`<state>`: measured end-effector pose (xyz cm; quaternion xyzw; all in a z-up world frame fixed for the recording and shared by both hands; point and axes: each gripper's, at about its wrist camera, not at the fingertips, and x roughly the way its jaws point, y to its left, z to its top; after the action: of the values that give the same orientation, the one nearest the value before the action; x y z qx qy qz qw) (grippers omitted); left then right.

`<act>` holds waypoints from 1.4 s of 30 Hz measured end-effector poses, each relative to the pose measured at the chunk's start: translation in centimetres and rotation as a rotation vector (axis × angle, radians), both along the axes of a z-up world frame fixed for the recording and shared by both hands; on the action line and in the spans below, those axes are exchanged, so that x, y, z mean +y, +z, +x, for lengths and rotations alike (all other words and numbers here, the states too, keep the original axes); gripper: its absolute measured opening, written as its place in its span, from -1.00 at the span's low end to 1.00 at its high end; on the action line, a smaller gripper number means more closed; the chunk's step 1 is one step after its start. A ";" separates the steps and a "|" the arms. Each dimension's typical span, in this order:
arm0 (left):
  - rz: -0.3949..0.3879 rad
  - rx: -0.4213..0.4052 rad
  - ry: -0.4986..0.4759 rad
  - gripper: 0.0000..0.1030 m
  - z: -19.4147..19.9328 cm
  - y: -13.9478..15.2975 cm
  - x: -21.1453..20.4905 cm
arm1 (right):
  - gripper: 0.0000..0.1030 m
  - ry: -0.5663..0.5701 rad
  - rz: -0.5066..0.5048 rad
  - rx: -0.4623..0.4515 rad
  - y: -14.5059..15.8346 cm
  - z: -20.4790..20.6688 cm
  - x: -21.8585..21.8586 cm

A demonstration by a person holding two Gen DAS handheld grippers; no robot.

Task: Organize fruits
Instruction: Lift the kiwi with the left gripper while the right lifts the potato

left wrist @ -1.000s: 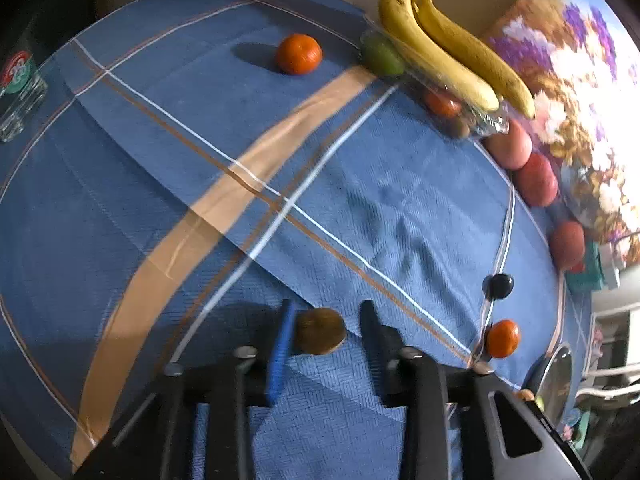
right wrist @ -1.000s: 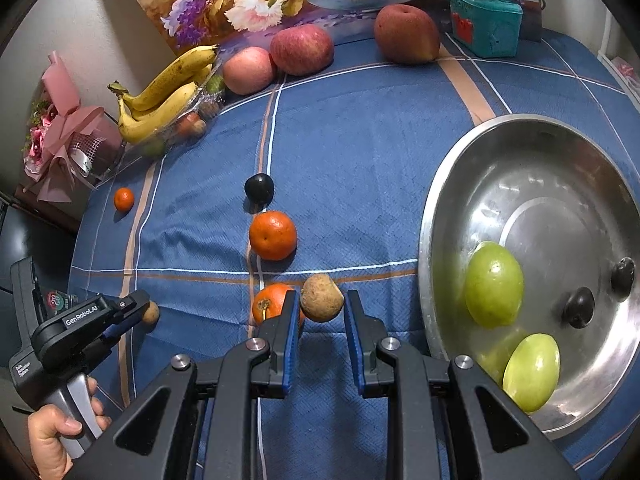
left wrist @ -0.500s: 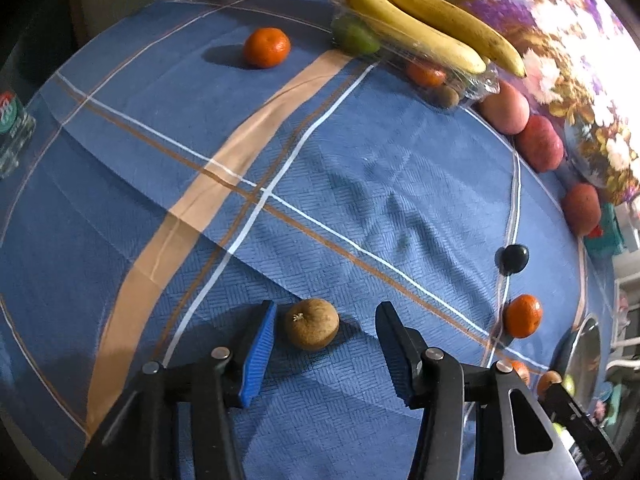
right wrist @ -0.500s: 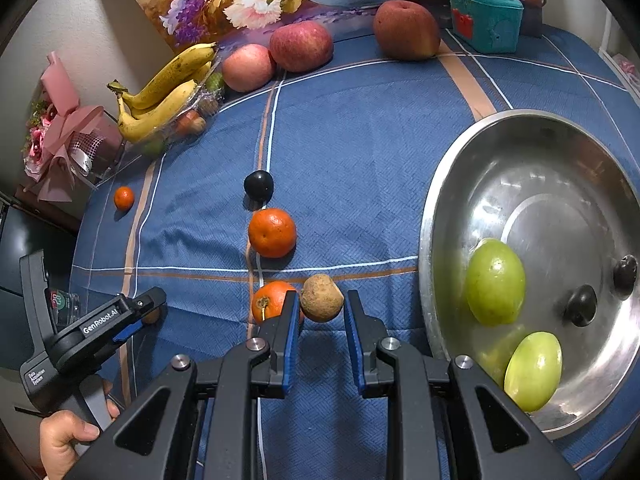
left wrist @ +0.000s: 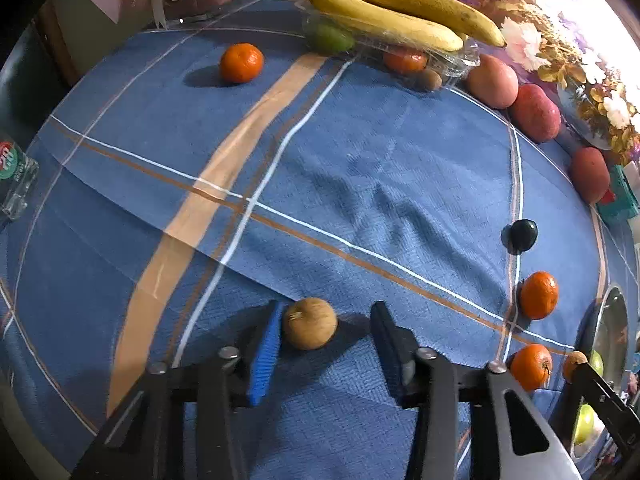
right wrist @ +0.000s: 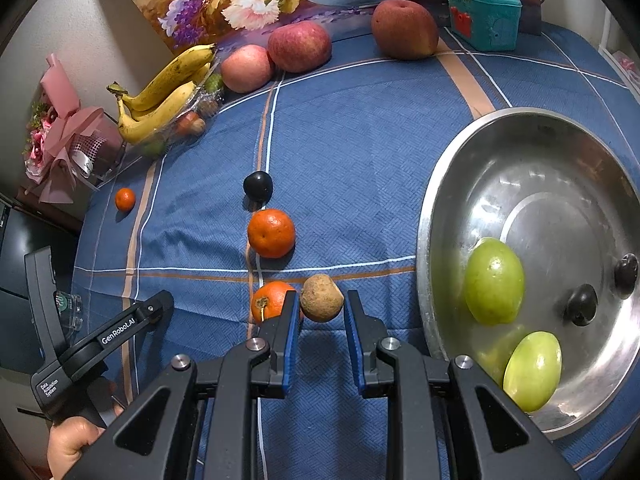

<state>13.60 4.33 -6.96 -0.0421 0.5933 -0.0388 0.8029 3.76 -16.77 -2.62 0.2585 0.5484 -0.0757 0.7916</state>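
Note:
A small brown round fruit (left wrist: 310, 328) lies on the blue cloth between the fingers of my left gripper (left wrist: 326, 316). Its jaws are closing: the blue left pad (left wrist: 264, 356) sits at the fruit, and a gap remains on the right side. My right gripper (right wrist: 322, 300) is shut on a second brown fruit (right wrist: 322, 298), just left of the steel bowl (right wrist: 440, 208). The bowl holds two green fruits (right wrist: 494, 280) and two dark plums (right wrist: 582, 304). In the right wrist view the left gripper (right wrist: 160, 304) hides its fruit.
On the cloth lie three oranges (right wrist: 271, 233) (right wrist: 270, 300) (right wrist: 125, 199) and a dark plum (right wrist: 258, 186). Along the back stand bananas (right wrist: 164, 96) on a clear tray, three apples (right wrist: 299, 46), a teal box (right wrist: 484, 16) and a pink bouquet (right wrist: 60, 132). A bottle (left wrist: 12, 172) is at the left edge.
My left gripper shifted and rolled over the cloth. Its jaws spread wider around the brown fruit, then narrowed again. The right gripper and its fruit have not moved.

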 end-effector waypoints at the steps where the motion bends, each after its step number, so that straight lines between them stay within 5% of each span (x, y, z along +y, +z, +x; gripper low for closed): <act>1: -0.003 -0.001 0.003 -0.21 -0.1 0.2 0.4 | -0.55 -0.001 0.002 -0.001 0.0 0.0 0.0; 14: -0.077 0.015 0.074 -0.43 0.1 0.3 3.7 | -0.55 -0.005 0.016 -0.005 0.1 -0.1 -0.3; 30: -0.189 0.030 0.161 -0.44 0.4 -1.1 7.3 | -0.55 0.004 0.023 -0.012 0.2 -0.1 -0.4; 42: -0.187 0.017 0.165 -0.44 0.1 -0.3 7.9 | -0.55 0.005 0.035 -0.006 -0.1 -0.1 -0.5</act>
<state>13.70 12.23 -7.30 -0.1658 0.5883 -0.0277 0.7910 3.61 -17.30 -2.69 0.2711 0.5478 -0.0635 0.7889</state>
